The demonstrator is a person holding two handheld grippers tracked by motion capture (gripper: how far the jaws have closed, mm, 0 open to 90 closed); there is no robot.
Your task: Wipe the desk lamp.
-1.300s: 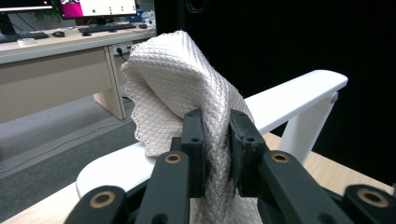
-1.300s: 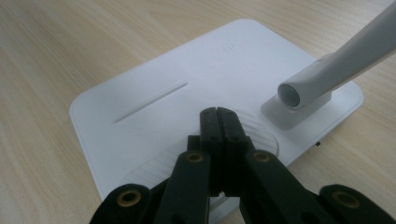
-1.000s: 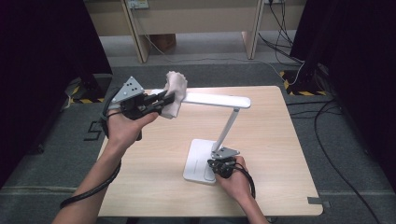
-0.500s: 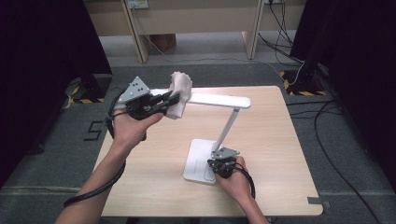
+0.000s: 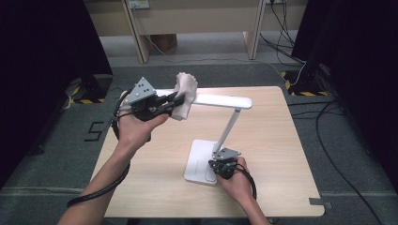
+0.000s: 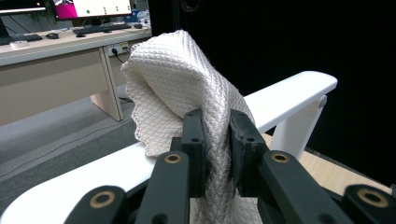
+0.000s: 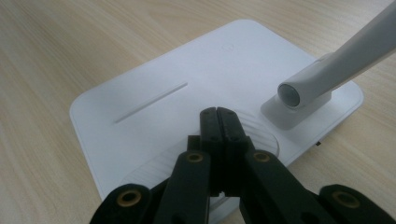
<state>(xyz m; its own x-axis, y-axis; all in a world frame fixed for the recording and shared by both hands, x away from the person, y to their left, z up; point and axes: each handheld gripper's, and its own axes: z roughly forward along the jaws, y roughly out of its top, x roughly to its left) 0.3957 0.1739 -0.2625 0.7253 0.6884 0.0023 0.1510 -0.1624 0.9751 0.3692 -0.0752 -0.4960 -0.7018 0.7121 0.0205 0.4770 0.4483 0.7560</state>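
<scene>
Wiping seemed to be the job, as best I could judge. The left tongs were closed tight on a white cloth, and the cloth lay over the long white head of a lamp. In the left gripper view the two black jaws pinched the bumpy cloth between them, and the cloth sat right on top of the lamp head.

A second before, the cloth was a bit nearer the free end of the lamp head. Half a second before, it had slid a little toward the bend. At this moment it was a bit farther along and higher up. So the cloth had been rubbing along the head, bit by bit. That made me think the cleaning was under way but not done, since most of the head toward the bend looked not yet reached.

The right tongs were closed with nothing between them. Their tips pressed down on the flat white base of the lamp, next to where the thin arm joined it. They had not moved. I think they held the lamp steady so it would not tip or slide on the bench while the cloth pushed on the head.
</scene>
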